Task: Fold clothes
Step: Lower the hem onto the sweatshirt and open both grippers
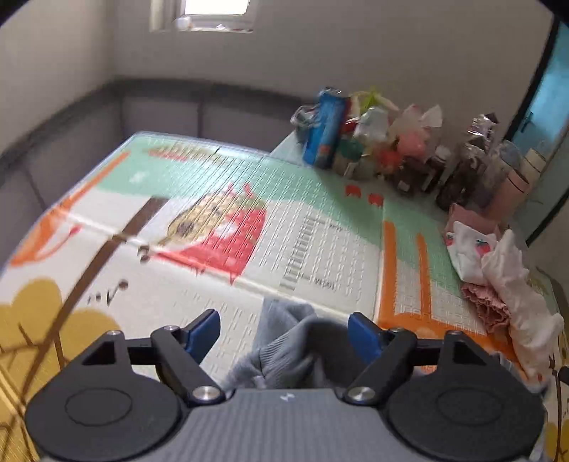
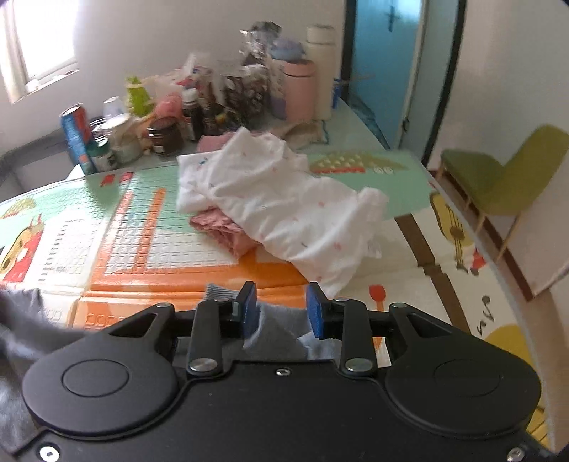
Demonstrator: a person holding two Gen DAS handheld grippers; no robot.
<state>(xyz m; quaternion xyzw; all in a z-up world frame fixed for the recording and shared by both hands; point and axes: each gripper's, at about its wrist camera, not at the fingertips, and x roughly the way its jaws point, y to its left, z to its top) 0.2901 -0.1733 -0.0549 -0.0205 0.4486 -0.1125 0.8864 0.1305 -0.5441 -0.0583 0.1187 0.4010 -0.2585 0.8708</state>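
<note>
Garment: grey knit garment [image 1: 288, 341], soft, limp, best taken by ribbed hem | left gripper [image 1: 284, 328] gaped wide, nothing clamped | right gripper [image 2: 281, 309] half-parted astride cloth, unclamped

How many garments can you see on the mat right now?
3. A grey garment between the right gripper fingers, a white one further back, and a pink one under it. More may be hidden.

Daylight pours from the overexposed white-framed window [image 1: 216, 14], motion blur smears the colourful patterned play mat [image 1: 220, 220], and fisheye corners darken.
</note>
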